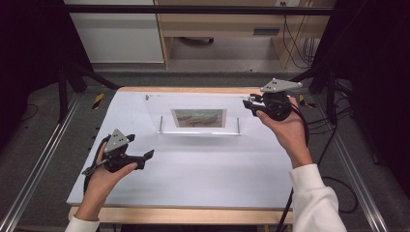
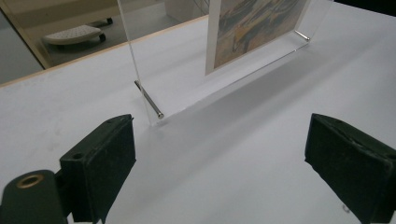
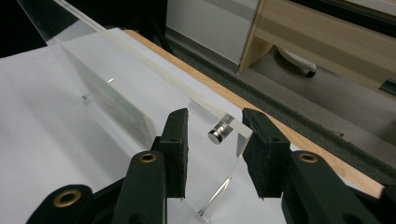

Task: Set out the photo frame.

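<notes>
Tipping is the risk: the clear acrylic picture frame point(image 1: 199, 118) stands upright mid-worktop point(image 1: 203, 174), and the right hand-held gripper point(image 1: 249, 102) straddles its top corner, jaws not visibly clamped, so a sideways nudge could topple it. The left hand-held gripper point(image 1: 149, 154) hangs wide open, empty, nearby.

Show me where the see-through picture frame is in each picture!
High view: the clear frame stands upright at the far middle of the white table.
Left gripper view: its lower corner and picture fill the top middle, beyond the open left gripper.
Right gripper view: its top corner sits between the right gripper jaws.
Shared landmark: the frame's silver pins.
</notes>
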### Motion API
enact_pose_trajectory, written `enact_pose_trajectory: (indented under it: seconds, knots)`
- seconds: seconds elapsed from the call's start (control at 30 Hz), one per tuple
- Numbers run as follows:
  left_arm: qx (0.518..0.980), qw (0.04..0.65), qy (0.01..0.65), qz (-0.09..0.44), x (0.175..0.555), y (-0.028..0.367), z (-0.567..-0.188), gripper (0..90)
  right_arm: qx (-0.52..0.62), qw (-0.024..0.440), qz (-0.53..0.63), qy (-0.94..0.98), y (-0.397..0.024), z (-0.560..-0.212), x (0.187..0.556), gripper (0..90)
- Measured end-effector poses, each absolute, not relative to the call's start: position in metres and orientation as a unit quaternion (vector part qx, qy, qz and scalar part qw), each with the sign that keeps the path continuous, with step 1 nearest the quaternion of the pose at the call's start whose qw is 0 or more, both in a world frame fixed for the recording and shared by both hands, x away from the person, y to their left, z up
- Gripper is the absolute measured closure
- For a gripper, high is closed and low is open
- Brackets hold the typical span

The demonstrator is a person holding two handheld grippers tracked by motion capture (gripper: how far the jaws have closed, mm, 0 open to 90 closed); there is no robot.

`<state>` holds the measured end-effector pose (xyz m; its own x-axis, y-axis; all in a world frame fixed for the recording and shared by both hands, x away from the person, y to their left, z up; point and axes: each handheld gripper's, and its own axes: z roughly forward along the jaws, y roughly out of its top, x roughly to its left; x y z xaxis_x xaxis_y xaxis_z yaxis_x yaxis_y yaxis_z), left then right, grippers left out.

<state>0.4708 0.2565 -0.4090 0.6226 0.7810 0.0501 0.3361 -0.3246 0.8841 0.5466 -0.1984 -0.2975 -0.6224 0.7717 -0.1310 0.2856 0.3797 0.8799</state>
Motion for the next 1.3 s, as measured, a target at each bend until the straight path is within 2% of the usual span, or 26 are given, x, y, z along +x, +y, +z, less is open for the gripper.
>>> enact_pose_trajectory:
  seconds: [0.7,1.3]
  knots:
    - [0.771,0.454,0.379,0.236,0.477,0.27,-0.437,8.3,0.359,0.259,0.456,0.772,-0.199,-0.294,0.582,60.9]
    - [0.778,0.448,0.377,0.228,0.475,0.274,-0.44,8.4,0.389,0.232,0.485,0.748,-0.203,-0.297,0.606,60.5]
